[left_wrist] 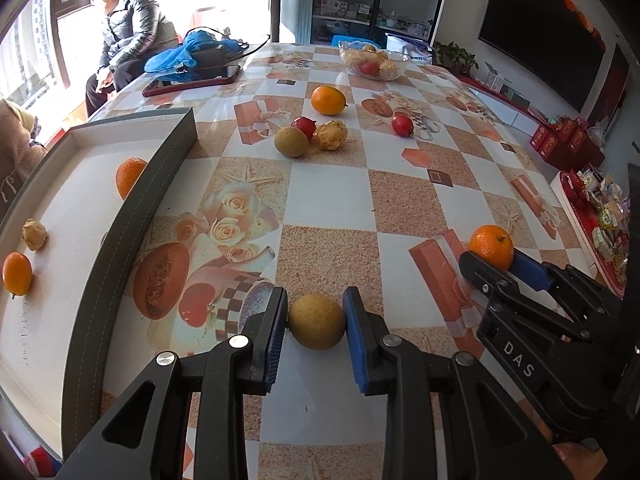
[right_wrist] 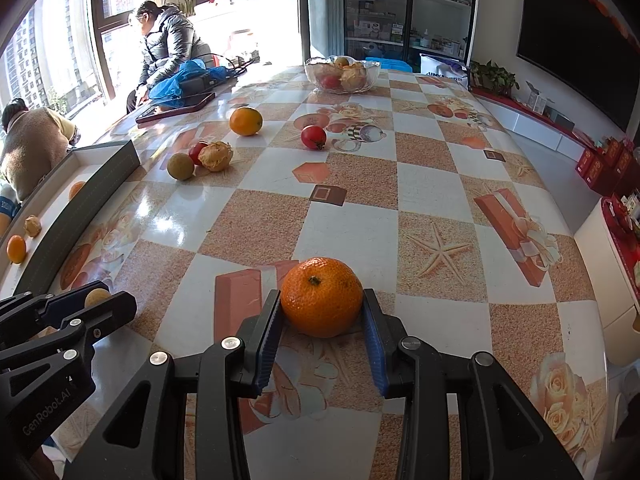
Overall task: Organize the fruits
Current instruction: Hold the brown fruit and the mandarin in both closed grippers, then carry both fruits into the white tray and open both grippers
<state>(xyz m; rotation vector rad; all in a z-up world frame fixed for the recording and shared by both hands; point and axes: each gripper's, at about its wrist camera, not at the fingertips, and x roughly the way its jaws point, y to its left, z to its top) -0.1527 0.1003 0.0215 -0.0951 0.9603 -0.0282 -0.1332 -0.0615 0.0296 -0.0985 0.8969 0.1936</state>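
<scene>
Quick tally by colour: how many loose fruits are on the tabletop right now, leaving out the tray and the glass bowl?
Orange fruit: 2
Red fruit: 2
Tan round fruit: 2
Husked yellow fruit: 1
Total: 7

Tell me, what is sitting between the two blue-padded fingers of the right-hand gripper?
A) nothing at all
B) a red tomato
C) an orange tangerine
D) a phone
C: in the right wrist view the right gripper has its blue pads pressed on either side of an orange tangerine that rests on the patterned table.
</scene>
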